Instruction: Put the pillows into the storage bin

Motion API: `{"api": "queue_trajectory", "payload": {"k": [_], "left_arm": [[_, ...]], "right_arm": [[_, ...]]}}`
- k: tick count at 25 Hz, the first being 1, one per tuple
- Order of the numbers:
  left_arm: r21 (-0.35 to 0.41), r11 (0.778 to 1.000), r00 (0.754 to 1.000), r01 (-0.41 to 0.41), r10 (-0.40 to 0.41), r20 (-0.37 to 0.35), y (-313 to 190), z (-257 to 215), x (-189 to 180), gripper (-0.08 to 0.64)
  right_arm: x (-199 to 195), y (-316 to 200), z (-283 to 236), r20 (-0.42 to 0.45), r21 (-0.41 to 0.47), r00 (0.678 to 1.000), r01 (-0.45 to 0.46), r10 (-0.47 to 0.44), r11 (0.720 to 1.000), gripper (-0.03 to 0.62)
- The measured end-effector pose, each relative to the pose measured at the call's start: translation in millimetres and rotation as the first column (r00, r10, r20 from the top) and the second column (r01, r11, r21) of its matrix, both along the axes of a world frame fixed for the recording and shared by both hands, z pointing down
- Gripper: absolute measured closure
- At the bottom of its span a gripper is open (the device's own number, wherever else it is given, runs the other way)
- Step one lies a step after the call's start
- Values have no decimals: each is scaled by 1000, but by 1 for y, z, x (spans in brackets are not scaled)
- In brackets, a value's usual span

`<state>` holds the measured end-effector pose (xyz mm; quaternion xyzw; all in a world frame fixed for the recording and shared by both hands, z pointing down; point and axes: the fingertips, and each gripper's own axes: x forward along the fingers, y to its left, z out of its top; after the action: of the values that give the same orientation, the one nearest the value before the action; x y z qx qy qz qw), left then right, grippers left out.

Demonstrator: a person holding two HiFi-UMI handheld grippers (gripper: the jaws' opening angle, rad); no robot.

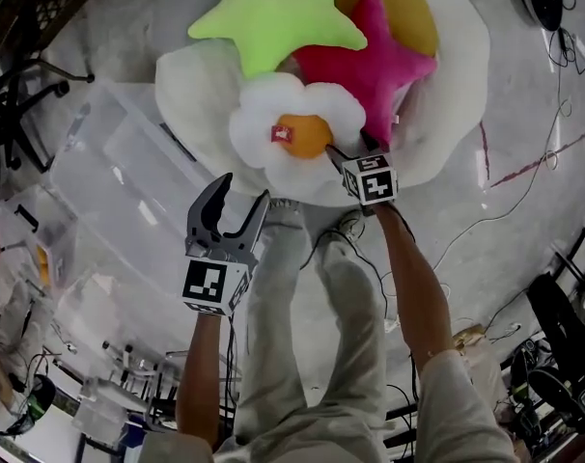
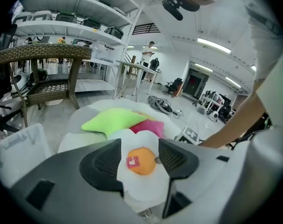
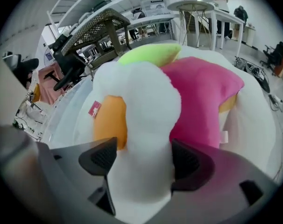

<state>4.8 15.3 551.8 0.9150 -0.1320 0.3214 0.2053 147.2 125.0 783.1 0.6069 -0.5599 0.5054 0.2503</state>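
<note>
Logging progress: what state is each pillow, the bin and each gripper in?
small egg pillow: edge clamped, resting on pile
green star pillow: loose, on pile
pink star pillow: loose, on pile
large egg pillow: bottom of pile
storage bin: open, no pillow seen inside
left gripper: open, empty
right gripper: shut on small egg pillow

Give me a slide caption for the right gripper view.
Right gripper clamps a white petal of the flower pillow, pink star pillow behind.
</note>
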Motion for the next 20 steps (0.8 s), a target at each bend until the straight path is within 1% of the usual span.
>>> {"api": "queue_trajectory", "payload": {"k": [3, 5, 9, 11, 14, 20], "left_arm": [[-1, 1000, 1000, 4, -4, -8, -3, 4, 3, 327], [-1, 1000, 1000, 3, -3, -10, -5, 5, 5, 327], [-2, 1000, 1000, 8, -8, -11, -6, 4, 2, 327], [-3, 1000, 1000, 14, -14, -11, -5, -1, 0, 327], [-3, 1000, 1000, 27, -27, -15, -5, -11, -1, 327], [4, 998, 998, 57, -57, -33, -2, -43, -5, 327]], "right_arm": [[1, -1, 15, -1, -38, 1000, 20, -20, 999, 239], [1, -2, 19, 8, -47, 999, 37, -37, 998, 257], [-2, -1, 11, 4, -41, 996, 86, -86, 995, 366], [-6, 0, -1, 1, -25, 996, 92, -92, 995, 394], [-14, 1, -25, -11, 9, 995, 102, -102, 995, 418], [-35, -1, -94, -72, 96, 988, 141, -134, 985, 427]]}}
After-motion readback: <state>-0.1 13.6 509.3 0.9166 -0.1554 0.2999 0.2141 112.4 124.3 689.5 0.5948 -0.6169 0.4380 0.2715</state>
